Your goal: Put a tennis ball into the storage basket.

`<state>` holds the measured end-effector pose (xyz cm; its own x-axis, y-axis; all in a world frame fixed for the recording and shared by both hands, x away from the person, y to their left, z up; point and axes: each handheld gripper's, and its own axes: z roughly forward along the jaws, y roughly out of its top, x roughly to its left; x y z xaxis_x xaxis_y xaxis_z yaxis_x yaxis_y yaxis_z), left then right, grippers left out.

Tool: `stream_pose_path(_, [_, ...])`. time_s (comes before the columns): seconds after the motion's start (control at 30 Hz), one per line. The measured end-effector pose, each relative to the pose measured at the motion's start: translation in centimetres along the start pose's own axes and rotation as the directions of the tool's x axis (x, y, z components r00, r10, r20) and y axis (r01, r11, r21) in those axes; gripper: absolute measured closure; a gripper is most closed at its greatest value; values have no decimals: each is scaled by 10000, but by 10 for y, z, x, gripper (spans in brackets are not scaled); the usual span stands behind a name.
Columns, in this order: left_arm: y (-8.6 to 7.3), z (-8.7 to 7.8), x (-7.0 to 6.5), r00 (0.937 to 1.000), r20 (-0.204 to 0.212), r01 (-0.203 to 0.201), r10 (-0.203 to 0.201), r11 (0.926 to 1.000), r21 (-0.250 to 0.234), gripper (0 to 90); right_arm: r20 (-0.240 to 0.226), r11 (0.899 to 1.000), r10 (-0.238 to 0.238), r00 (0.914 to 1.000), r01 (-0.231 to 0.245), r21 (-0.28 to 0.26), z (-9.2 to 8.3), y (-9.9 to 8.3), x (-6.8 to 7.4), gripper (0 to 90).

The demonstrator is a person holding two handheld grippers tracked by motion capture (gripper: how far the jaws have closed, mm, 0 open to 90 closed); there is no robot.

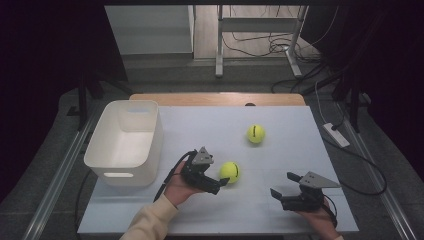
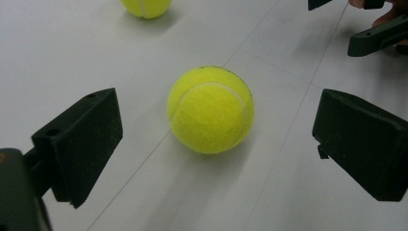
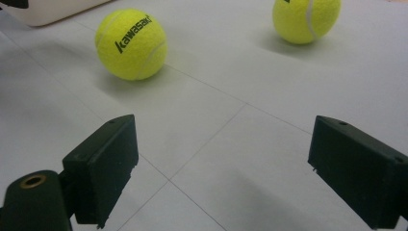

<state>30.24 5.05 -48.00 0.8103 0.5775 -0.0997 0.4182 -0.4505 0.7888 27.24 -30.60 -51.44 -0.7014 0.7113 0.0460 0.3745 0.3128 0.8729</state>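
While spread wide, the left hand-held gripper [image 2: 216, 144] frames the near tennis ball [image 2: 210, 109], untouched.

In the left gripper view, a yellow tennis ball [image 2: 210, 109] is seen resting on the white worktop [image 2: 72, 53]. It is placed between the two black jaws of the left gripper [image 2: 216, 144], which are spread wide, and neither jaw is touching it. A second tennis ball [image 2: 146, 6] is cut by the upper edge, well apart from the first one. At the upper right corner, parts of the right gripper [image 2: 377, 36] are seen, with fingers [image 2: 385, 17] of a hand behind it.
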Motion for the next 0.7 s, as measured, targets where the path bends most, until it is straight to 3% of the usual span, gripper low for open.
stream_pose_path(0.7, [9,26,2,9997,217,48,-59,9988,485,39,8,10000,-51,10000,51,6,0,0,0,103])
